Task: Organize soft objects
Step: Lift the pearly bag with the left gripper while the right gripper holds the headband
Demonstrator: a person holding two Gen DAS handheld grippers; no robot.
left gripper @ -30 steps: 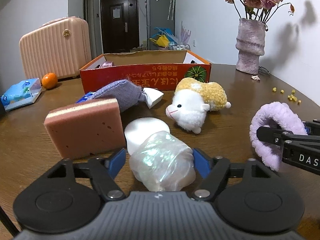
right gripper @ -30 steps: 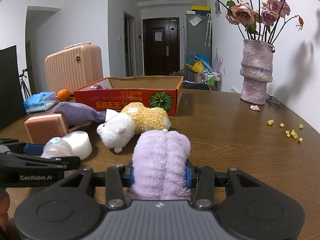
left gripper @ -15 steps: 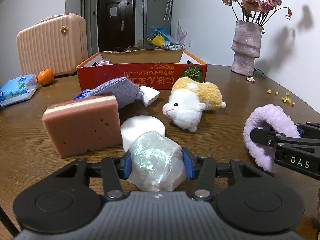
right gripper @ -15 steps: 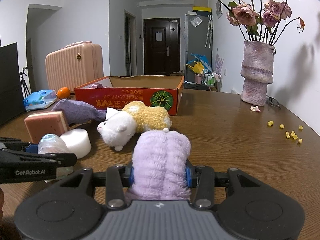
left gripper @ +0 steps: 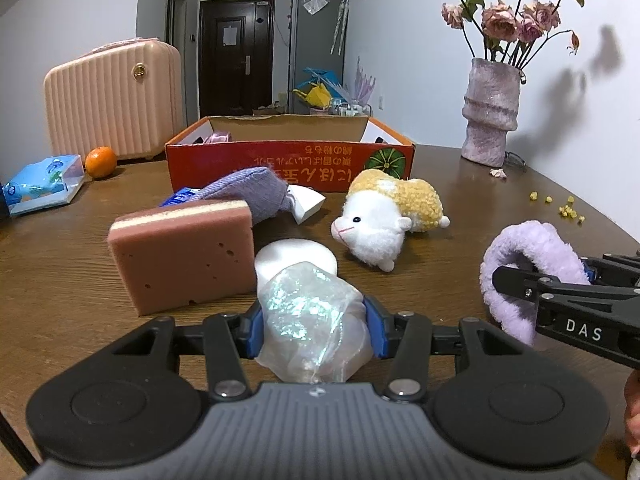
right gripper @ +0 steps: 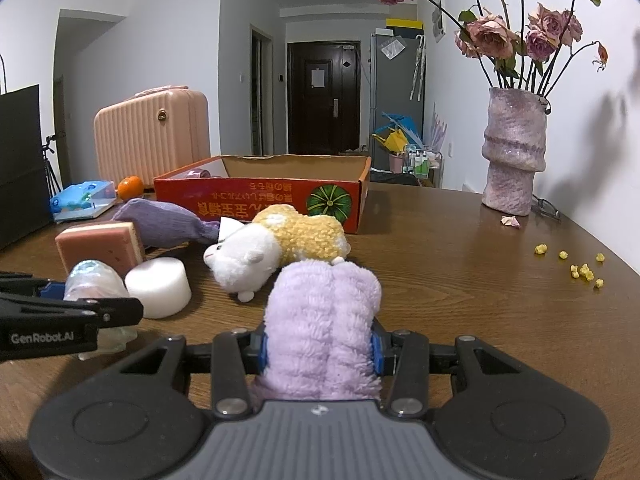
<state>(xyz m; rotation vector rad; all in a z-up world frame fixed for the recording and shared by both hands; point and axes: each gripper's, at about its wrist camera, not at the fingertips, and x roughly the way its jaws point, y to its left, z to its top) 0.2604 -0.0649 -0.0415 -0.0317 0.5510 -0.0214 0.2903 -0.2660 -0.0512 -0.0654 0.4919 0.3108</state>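
My left gripper (left gripper: 314,330) is shut on a pearly, iridescent soft pouch (left gripper: 316,320), lifted just off the table; the same pouch (right gripper: 94,286) shows at the left of the right wrist view. My right gripper (right gripper: 318,346) is shut on a fluffy lilac band (right gripper: 322,324), which also shows as a loop (left gripper: 528,268) in the left wrist view. On the table lie a pink sponge (left gripper: 184,256), a white round puff (left gripper: 296,258), a plush sheep (left gripper: 384,216) and a purple knit piece (left gripper: 248,192). Behind them stands the open red cardboard box (left gripper: 288,160).
A pink suitcase (left gripper: 114,106), an orange (left gripper: 101,162) and a blue tissue pack (left gripper: 42,184) sit at the back left. A vase of dried roses (left gripper: 490,126) stands at the back right, with yellow crumbs (left gripper: 566,210) nearby. A small lilac thing lies inside the box.
My left gripper's jaws closed onto the pearly pouch and raised it slightly. The right gripper kept still with the lilac band in it.
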